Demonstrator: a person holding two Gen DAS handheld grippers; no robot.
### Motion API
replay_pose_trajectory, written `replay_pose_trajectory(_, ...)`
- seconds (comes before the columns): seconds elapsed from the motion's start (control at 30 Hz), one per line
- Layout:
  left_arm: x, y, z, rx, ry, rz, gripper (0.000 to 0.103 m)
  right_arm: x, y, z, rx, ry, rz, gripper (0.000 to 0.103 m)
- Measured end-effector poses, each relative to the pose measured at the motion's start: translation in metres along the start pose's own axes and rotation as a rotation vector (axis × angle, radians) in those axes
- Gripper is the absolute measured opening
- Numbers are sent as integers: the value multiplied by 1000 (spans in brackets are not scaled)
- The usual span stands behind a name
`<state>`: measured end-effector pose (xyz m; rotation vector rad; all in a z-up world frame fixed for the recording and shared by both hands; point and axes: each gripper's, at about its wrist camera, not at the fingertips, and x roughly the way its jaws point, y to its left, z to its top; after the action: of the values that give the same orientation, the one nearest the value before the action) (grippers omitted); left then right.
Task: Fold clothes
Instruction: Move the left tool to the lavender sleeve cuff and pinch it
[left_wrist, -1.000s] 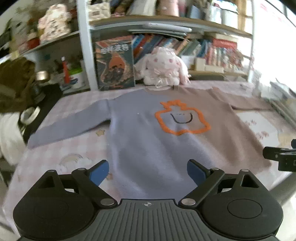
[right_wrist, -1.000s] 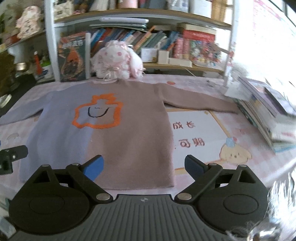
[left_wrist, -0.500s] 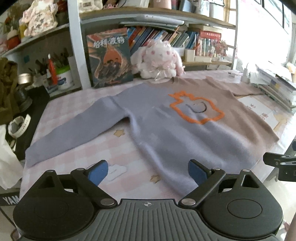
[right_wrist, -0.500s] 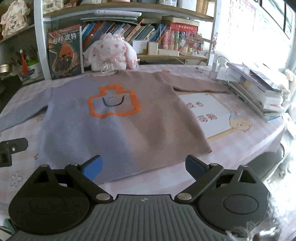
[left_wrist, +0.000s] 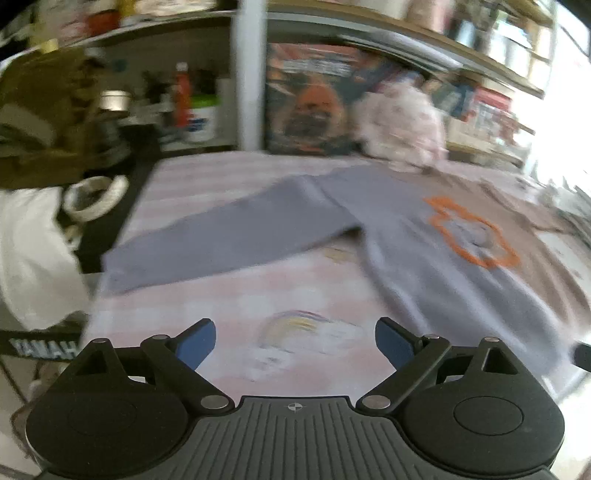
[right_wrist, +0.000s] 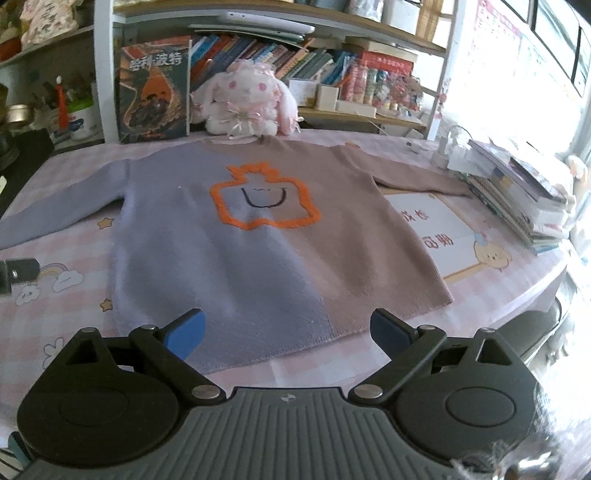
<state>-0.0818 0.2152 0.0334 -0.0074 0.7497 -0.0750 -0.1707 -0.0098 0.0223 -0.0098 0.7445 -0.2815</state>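
Observation:
A two-tone sweater, lavender on its left half and brown on its right, lies flat and face up on the pink checked table, with an orange outlined figure on the chest. Its lavender sleeve stretches out to the left; the brown sleeve runs right. My left gripper hovers open over bare tablecloth near the sleeve, in a blurred view. My right gripper stands open just above the sweater's bottom hem. Neither holds anything.
A plush bunny and a large upright book stand behind the collar under bookshelves. Stacked books sit at the right edge, beside a printed sheet. White cloth and a tape roll lie left of the table.
The left gripper has swung left, from facing the sweater's body to facing the lavender sleeve and the table's left side. The right gripper has drawn a little closer to the hem.

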Motion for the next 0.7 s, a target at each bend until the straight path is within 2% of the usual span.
replay_pose_trajectory(0.23,25,39,-3,4,-56,189,93,1,4,2,-13,2,-9,96)
replay_pose_trajectory(0.37,39,68,1,-124,-66,250,78,4,7,3,-30,21,-14,96)
replay_pose_trajectory(0.43,46,82,2,-184,-62,264,71,4,9,3,-42,23,-18,96)
replay_pose_trajectory(0.53,55,105,5,-291,-71,240,63,5,8,5,-51,24,-28,96)
replay_pose_trajectory(0.57,59,111,5,-330,-69,232,58,5,7,5,-54,25,-31,96)
replay_pose_trajectory(0.6,63,118,6,-368,-67,224,49,5,7,6,-56,26,-35,96)
replay_pose_trajectory(0.63,66,124,6,-406,-64,217,45,5,6,6,-54,29,-40,96)
replay_pose_trajectory(0.7,73,132,7,-471,-60,206,41,6,4,6,-50,33,-50,96)
